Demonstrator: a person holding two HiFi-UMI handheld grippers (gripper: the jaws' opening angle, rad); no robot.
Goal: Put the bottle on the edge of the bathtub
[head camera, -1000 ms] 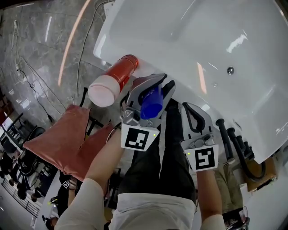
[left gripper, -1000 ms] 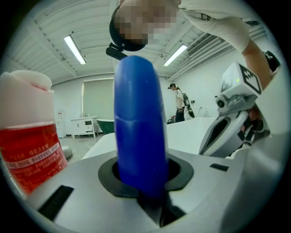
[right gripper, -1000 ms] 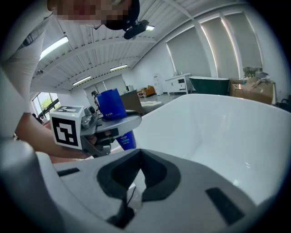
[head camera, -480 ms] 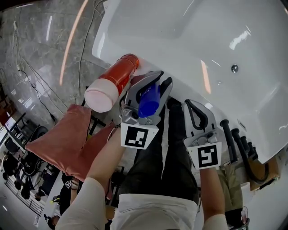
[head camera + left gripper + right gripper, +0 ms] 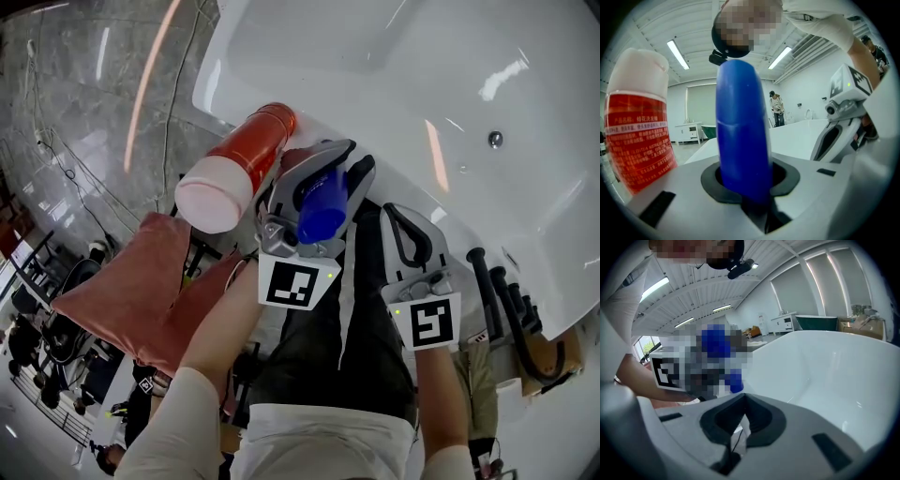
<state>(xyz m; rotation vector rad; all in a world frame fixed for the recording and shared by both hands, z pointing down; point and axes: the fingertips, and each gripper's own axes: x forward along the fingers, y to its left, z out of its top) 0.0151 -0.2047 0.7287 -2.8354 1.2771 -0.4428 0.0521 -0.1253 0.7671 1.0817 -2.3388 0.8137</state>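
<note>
At the near rim of a white bathtub [image 5: 394,66], a person seen from above works with a two-jaw gripper in each hand. The left gripper [image 5: 350,157] is clamped on a blue bottle [image 5: 322,208]. Its fingers [image 5: 330,155] are closed to a narrow span on either side of the bottle's body, and the rounded upper part rises clear of them. In the left gripper view the bottle stands upright in the dark notch between the two pads, filling it. Its lower end is hidden by the jaws, so whether it touches the rim cannot be told.

Just to the left of the held bottle a larger red bottle [image 5: 248,150] with a white cap [image 5: 214,194] stands on the tub's edge. The two are close side by side, with the left finger between them.

The right gripper [image 5: 395,213] hangs lower and to the right, over the person's dark trousers [image 5: 319,347]. Its jaws are drawn together with nothing in them — the right gripper view shows only a hairline slit between the pads, and the tub's pale basin beyond. A pink cushion [image 5: 131,291] lies to the left.
</note>
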